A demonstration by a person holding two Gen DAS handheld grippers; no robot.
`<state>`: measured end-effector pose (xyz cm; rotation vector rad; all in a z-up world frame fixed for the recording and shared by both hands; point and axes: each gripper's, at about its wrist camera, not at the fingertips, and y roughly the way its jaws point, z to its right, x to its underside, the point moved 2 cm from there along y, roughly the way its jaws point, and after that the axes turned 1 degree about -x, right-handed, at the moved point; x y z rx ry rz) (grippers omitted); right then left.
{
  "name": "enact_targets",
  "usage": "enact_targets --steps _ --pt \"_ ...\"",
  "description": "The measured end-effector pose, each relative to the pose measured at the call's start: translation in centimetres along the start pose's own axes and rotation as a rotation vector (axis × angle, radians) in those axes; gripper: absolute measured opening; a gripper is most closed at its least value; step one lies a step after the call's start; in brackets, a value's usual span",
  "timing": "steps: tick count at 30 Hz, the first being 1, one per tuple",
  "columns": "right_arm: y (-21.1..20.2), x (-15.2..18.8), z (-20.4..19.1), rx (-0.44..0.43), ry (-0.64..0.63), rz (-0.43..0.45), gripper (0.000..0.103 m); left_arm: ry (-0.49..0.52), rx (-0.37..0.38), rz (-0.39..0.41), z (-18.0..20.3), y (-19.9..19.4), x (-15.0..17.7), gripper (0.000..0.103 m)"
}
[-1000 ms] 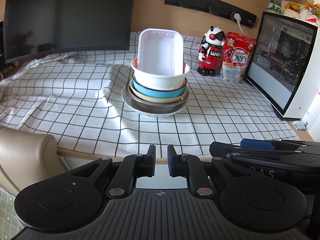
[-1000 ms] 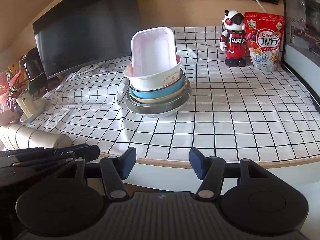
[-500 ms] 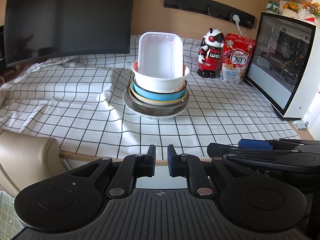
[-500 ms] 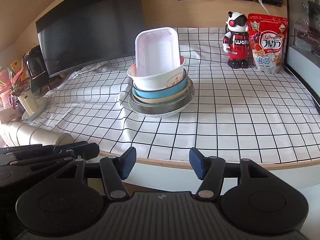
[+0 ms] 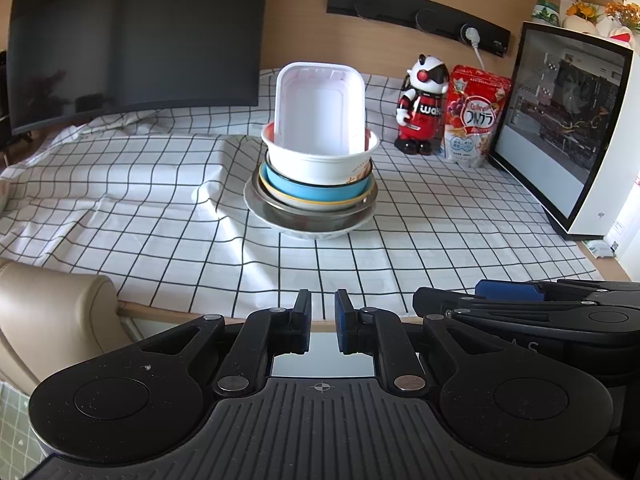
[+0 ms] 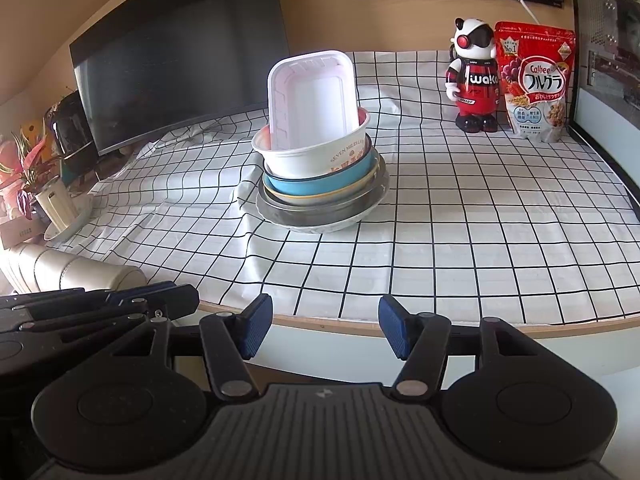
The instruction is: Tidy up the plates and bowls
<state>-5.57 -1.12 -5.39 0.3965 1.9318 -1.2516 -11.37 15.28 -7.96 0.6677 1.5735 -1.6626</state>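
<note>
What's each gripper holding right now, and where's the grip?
Nothing is held. The left gripper is shut on air; the right gripper is open and empty. Both sit short of the table edge, apart from the bowl stack.

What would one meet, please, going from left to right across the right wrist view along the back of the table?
Potted plant → dark monitor → stack of bowls → robot figurine → cereal bag.

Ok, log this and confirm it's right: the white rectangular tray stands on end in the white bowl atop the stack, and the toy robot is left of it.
One error: the toy robot stands right of the stack, beside the cereal bag. The right wrist view shows it. The white rectangular tray does stand on end in the white bowl.
</note>
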Motion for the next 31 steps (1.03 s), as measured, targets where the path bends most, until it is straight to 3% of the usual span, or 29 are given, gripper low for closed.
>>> enact_targets --steps 31 --pt "1.0 -0.2 -0.5 0.006 0.003 -0.023 0.059 -0.016 0.021 -0.006 -0.9 0.8 -0.2 0.015"
